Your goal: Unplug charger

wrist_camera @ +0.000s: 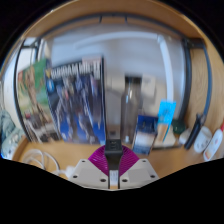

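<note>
My gripper (114, 160) is low over the wooden table (60, 152). Its magenta pads (100, 158) close in on a small black block, the charger (114, 149), which sits pinched between them with no gap visible at either side. Just beyond the fingers stands a tall grey and black column (131, 102); I cannot tell whether the charger still touches it. The charger's lower part is hidden by the fingers.
Two printed boards lean against the back wall to the left, a dark blue one (78, 100) and a green one (35, 95). A blue box (167, 112) and a white object (213, 142) stand to the right. A dark cable (195, 90) hangs at the far right.
</note>
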Motion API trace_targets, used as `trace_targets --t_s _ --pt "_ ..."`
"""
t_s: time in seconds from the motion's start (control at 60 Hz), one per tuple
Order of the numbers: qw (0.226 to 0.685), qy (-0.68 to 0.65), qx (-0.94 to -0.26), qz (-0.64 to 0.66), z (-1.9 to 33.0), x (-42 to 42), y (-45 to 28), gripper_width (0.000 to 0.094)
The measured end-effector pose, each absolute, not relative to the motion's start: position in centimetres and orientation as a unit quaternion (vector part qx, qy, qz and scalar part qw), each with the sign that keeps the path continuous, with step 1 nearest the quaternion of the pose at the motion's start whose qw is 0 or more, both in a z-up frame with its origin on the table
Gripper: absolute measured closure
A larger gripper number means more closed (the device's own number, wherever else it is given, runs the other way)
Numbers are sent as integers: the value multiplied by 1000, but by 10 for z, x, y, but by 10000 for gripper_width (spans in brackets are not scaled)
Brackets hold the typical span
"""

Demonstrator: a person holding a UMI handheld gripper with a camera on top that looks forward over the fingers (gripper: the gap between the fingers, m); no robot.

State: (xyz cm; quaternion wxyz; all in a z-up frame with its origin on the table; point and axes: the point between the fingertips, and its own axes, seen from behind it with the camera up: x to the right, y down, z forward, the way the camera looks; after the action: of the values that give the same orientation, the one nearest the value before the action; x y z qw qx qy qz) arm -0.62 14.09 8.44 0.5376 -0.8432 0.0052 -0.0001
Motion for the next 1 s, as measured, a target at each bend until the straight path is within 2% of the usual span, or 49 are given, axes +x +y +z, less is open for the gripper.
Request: trace_targets --t_s 0.05,0.15,0.217,0.267,0.317,0.367,0.55,0.633,0.767,0.833,0.933,1.0 --pt "583 2 -813 4 148 -7 147 834" --pt "633 -47 -773 4 253 -5 138 835" --pt "639 -72 -766 -24 282 16 127 835" --pt "634 -75 -769 -40 290 42 119 835" --pt "617 -80 -779 -78 281 79 114 836" --pt "591 -82 -795 -110 257 114 112 836" --pt "420 -58 -901 -90 96 189 88 837" --pt "372 -42 -925 -70 49 200 79 838" --pt "328 -16 -944 -38 12 207 72 819" --pt "299 -15 -954 -23 0 205 68 755" --pt "304 -16 -952 -24 -2 209 81 657" --pt "307 -14 -951 -29 -1 211 85 643"
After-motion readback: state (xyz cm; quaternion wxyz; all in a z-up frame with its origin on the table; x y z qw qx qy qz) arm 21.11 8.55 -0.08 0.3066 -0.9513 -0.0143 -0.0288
